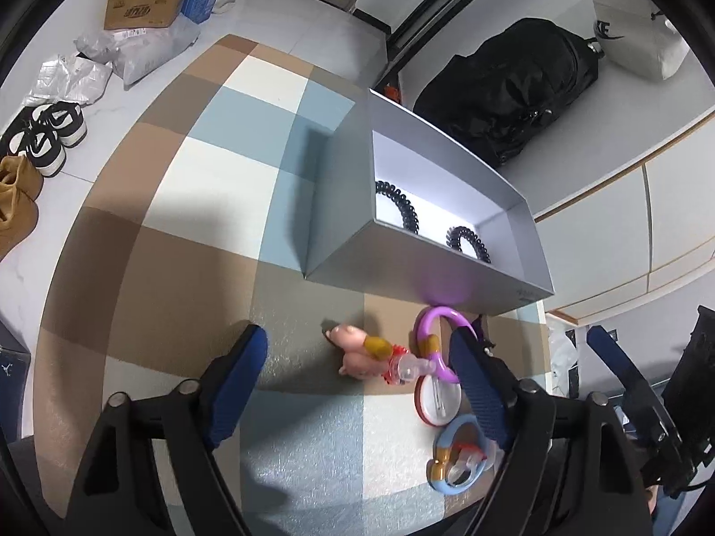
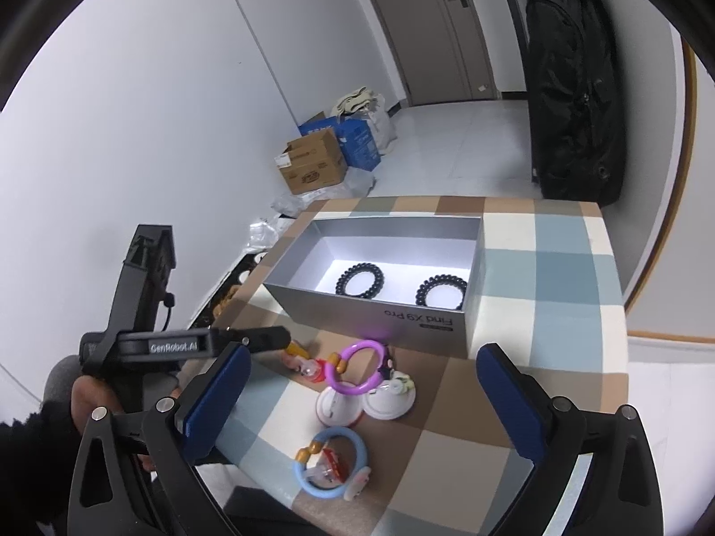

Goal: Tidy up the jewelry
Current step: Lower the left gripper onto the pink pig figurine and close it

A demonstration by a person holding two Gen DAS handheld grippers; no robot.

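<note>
A grey box [image 1: 339, 241] [image 2: 380, 312] stands on the checked table and holds two black spiral hair ties [image 2: 360, 278] [image 2: 441, 293] [image 1: 397, 205]. In front of it lie toy rings: a purple ring [image 1: 431, 326] [image 2: 357, 366], a blue ring [image 1: 460, 460] [image 2: 330, 460], a pink figure with an orange band [image 1: 357, 348], and round white pieces [image 2: 389, 397]. My left gripper [image 1: 357, 384] is open, low over the pink figure and purple ring. My right gripper [image 2: 357, 411] is open and empty above the rings.
The checked cloth [image 1: 214, 169] covers the table. On the floor are cardboard and blue boxes [image 2: 313, 165], plastic bags [image 1: 134, 49], shoes [image 1: 44, 138] and a black bag [image 1: 514, 89] [image 2: 572, 102]. A door [image 2: 447, 27] is at the back.
</note>
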